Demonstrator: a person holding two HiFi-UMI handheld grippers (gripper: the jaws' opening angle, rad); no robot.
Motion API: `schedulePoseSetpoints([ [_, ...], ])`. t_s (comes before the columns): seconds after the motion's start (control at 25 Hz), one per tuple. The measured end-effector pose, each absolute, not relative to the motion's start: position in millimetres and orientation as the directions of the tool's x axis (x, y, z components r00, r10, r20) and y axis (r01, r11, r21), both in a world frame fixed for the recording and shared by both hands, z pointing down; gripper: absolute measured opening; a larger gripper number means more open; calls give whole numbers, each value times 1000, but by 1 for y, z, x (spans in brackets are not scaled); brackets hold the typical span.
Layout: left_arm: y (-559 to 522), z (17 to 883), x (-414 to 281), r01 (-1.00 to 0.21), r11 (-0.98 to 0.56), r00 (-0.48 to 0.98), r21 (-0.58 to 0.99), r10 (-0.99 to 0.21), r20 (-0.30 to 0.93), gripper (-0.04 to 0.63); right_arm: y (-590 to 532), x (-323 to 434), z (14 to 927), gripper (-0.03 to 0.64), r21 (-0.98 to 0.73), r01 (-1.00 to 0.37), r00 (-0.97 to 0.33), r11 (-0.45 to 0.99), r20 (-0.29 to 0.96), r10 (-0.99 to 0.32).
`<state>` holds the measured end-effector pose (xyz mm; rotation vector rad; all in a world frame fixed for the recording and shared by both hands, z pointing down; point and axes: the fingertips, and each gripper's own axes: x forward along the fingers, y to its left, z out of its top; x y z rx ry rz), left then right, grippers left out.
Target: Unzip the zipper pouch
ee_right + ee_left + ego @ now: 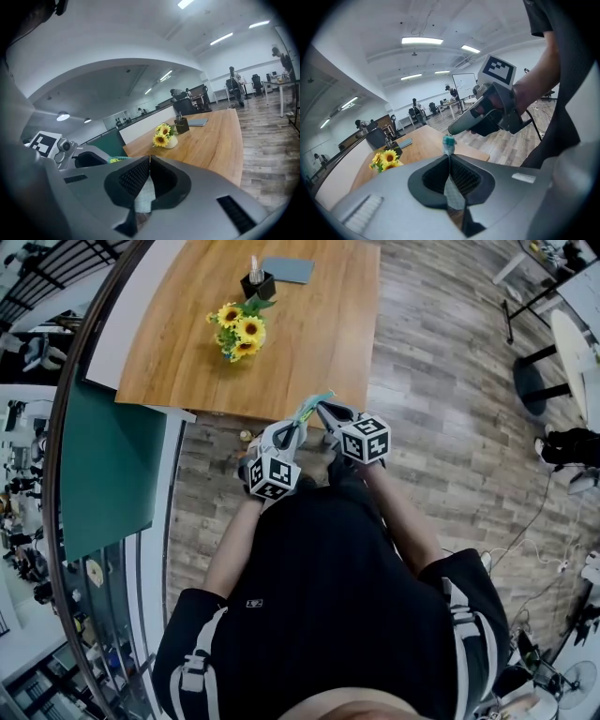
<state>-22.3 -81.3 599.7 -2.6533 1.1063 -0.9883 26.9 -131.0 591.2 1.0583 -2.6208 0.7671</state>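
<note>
Firmly closed, the fingers (464,176) of the left gripper (450,158) pinch the zipper pouch (448,143), and the right gripper (149,161) likewise pinches its fabric. Held up between both, the pouch sits over the wooden bench's (309,334) near edge, apart from the sunflowers (239,331).

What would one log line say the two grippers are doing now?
left gripper: shut on zipper pouch | right gripper: shut on zipper pouch | zipper pouch: held in air by table edge | zipper: cannot tell
</note>
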Motion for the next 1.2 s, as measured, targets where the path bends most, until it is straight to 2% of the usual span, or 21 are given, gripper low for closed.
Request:
schedulePoseSetpoints([
  [1.2,-81,584,-24,-582,-753,586,-307,-650,484,9,-146,42,590,12,-372,-740,-673,560,386,-631],
])
